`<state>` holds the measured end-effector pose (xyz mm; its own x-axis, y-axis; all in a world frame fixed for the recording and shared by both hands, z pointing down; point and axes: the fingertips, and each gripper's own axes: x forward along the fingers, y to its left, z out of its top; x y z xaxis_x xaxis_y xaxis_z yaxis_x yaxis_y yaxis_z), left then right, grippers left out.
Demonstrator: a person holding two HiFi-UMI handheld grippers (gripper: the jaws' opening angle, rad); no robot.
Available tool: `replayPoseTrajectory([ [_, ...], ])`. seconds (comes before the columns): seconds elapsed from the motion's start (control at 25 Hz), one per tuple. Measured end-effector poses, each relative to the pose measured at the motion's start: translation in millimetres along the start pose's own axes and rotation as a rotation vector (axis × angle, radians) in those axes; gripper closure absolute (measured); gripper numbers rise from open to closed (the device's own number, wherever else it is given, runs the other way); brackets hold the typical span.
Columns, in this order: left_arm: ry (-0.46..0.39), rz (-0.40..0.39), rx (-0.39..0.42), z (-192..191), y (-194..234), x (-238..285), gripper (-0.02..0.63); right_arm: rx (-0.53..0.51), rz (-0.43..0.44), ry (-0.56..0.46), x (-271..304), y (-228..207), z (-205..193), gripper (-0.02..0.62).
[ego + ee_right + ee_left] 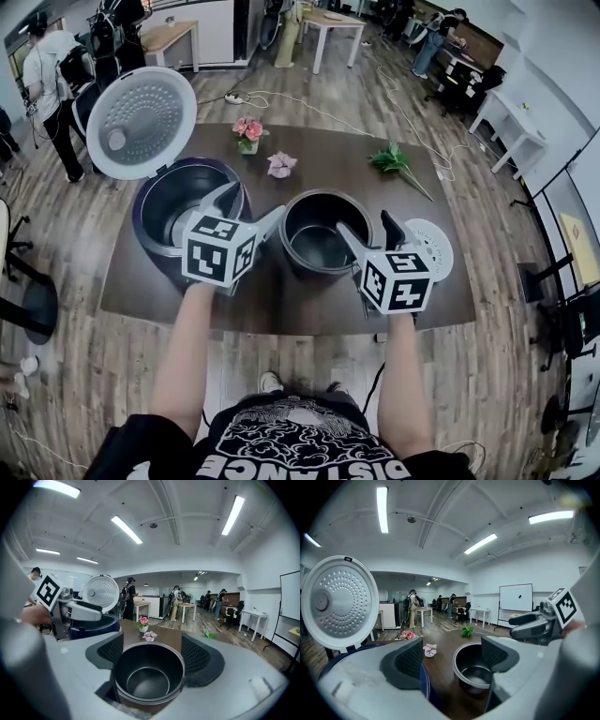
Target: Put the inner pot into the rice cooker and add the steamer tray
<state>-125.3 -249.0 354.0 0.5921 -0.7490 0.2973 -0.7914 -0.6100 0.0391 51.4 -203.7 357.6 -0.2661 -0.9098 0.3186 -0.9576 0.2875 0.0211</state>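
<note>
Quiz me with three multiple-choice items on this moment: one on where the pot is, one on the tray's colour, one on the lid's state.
1. Where is the pot?
A. inside the cooker
B. on the table, right of the cooker
C. on top of the tray

2. What colour is the tray?
A. white
B. red
C. green

3. How is the lid?
A. shut
B. lying on the table
C. open, standing up

Answers:
1. B, the pot stands on the table between cooker and tray.
2. A, the perforated tray is white.
3. C, the lid stands raised at the cooker's back, with its inner face showing.
</note>
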Motion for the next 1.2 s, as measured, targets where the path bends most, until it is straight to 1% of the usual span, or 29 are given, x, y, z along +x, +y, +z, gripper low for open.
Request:
replayPoseTrajectory([
  [0.32, 0.013, 0.045, -0.006, 1.1, 3.7, 14.9, 0.215, 0.004, 0.033, -0.001, 15.5, -18.9, -0.3, 0.221],
  [0.52, 0.016, 0.097, -0.017, 3.7, 3.4, 30.6, 0.215, -0.005, 0.082, 0.002, 31.1, -38.6, 0.4, 0.222],
  [0.72, 0.012, 0.155, -0.047, 6.3, -4.2, 46.5, 0.215, -0.027, 0.134, 0.015, 42.0, -63.1, 0.8, 0.222],
  [0.92, 0.044, 0.195, -0.063, -3.2, -11.8, 56.3, 0.215, -0.026, 0.175, 0.035, 50.6, -78.4, -5.6, 0.222],
  [1.2, 0.082, 0.241, -0.112, -23.3, -17.5, 64.1, 0.215, -0.023, 0.226, 0.071, 62.5, -87.2, -24.1, 0.23],
])
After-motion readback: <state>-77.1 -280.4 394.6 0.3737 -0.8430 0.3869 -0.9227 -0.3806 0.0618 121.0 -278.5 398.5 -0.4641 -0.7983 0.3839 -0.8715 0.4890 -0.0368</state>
